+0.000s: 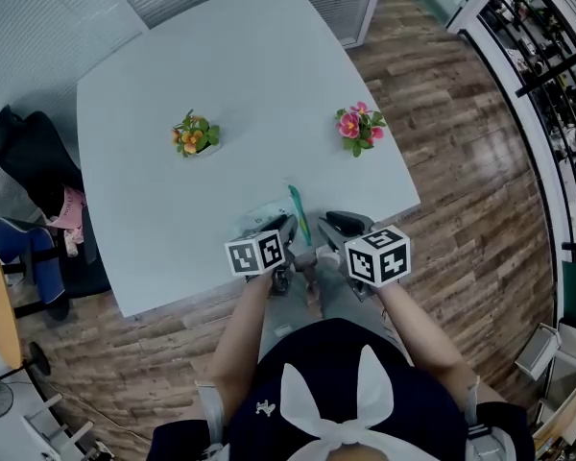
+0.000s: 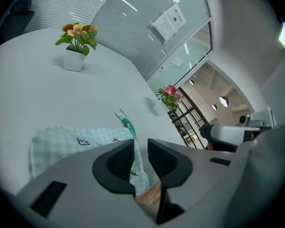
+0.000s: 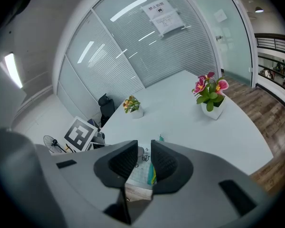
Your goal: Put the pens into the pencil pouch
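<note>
2 claws hang low over the near edge of the bench (image 1: 221, 65), and the coming move turns on how 1 green pen (image 1: 298, 214) lies between them. In the head view the pen sits at lower centre of the frame, tight along the right edge of the checked pencil pouch (image 1: 261, 215). Its long axis runs up the frame, away from the person, and its pale tip pokes out past the pouch's far corner. Whether its near end is already tucked into the pouch or only lies against it cannot be told. The left claw (image 2: 140, 146) stands a little open over the pouch's near right corner. Cloth shows in its gap, but the pads do not appear to press on it. The right claw (image 3: 143, 148) is also parted and empty, and in its own view the pen shows through the gap, low and toward the right jaw. Both claws are near, so the likely call is for the left to pinch the pouch edge while the right closes across the pen's shaft and slides it along its length.
</note>
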`<act>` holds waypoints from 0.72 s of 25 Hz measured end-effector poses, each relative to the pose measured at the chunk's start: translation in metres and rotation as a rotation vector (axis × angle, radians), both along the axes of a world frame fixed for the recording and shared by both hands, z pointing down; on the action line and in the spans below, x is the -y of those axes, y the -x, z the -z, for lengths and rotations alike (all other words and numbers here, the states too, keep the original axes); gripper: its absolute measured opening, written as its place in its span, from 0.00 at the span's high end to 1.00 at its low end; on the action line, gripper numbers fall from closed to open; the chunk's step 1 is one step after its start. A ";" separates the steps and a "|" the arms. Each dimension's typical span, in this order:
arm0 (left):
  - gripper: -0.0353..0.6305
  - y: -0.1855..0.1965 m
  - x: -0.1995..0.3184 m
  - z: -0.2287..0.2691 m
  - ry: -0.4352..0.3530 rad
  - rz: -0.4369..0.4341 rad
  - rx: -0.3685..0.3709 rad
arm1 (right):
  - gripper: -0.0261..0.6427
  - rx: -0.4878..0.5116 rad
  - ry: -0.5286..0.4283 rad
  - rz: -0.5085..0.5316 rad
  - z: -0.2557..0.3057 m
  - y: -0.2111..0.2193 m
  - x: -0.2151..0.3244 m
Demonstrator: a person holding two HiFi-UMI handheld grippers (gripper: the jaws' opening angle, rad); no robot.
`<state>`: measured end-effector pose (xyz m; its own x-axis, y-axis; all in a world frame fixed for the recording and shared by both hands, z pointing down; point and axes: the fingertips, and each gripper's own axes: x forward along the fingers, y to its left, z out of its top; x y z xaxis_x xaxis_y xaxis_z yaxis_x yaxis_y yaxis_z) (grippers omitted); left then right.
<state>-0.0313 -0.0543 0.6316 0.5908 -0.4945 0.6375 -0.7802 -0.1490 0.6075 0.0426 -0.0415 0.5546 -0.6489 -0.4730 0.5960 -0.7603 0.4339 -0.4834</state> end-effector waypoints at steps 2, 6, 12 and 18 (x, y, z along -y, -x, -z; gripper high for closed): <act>0.82 0.008 0.002 0.008 -0.024 0.023 0.002 | 0.82 0.001 -0.009 0.009 0.002 0.002 0.001; 0.82 0.021 0.006 0.026 -0.070 0.062 0.012 | 0.83 0.005 -0.031 0.026 0.009 0.007 0.005; 0.83 0.036 0.010 0.057 -0.146 0.116 0.021 | 0.83 0.008 -0.074 0.056 0.023 0.014 0.008; 0.86 0.048 0.014 0.087 -0.223 0.159 0.039 | 0.85 -0.003 -0.134 0.084 0.037 0.018 0.013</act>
<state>-0.0794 -0.0682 0.5444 0.4715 -0.7100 0.5230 -0.8266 -0.1494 0.5425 0.0249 -0.0541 0.5177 -0.6879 -0.4927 0.5330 -0.7199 0.5566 -0.4147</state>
